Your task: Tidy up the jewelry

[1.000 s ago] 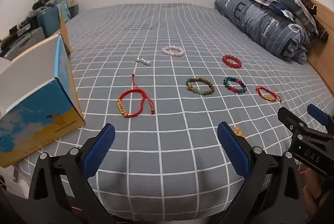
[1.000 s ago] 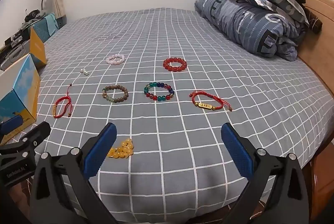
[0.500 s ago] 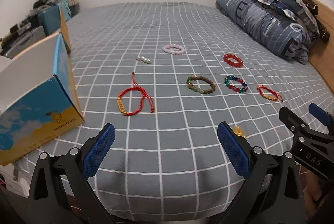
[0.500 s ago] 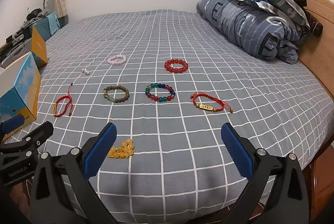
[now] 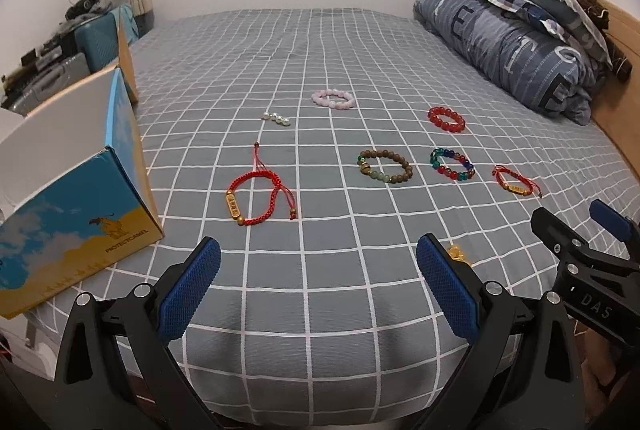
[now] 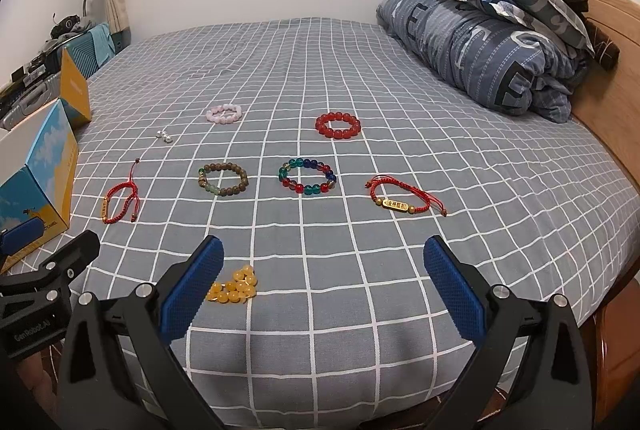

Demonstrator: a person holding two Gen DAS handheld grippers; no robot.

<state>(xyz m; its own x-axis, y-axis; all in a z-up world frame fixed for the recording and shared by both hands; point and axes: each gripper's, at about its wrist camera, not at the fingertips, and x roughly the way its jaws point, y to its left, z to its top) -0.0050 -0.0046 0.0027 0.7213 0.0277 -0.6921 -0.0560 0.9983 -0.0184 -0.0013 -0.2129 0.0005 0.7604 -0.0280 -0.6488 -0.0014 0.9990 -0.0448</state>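
Observation:
Several bracelets lie on the grey checked bed (image 5: 320, 290). A red cord bracelet (image 5: 256, 195) lies left, a brown bead one (image 5: 385, 165) in the middle, a multicolour one (image 5: 451, 163), a red bead one (image 5: 446, 119), a pink one (image 5: 333, 98), small pearls (image 5: 276, 118) and a second red cord one (image 5: 516, 181). Yellow beads (image 6: 234, 286) lie by my right gripper's left finger. My left gripper (image 5: 318, 284) and right gripper (image 6: 322, 278) are open and empty above the bed's near edge.
An open blue and yellow cardboard box (image 5: 68, 189) stands at the bed's left edge. Folded quilts and pillows (image 5: 520, 29) are piled at the right by the wooden headboard (image 6: 612, 69). Suitcases (image 5: 92, 37) stand beyond the box.
Both grippers have drawn back and tilted slightly; the bracelets sit a little farther off in view. Nothing on the bed has moved.

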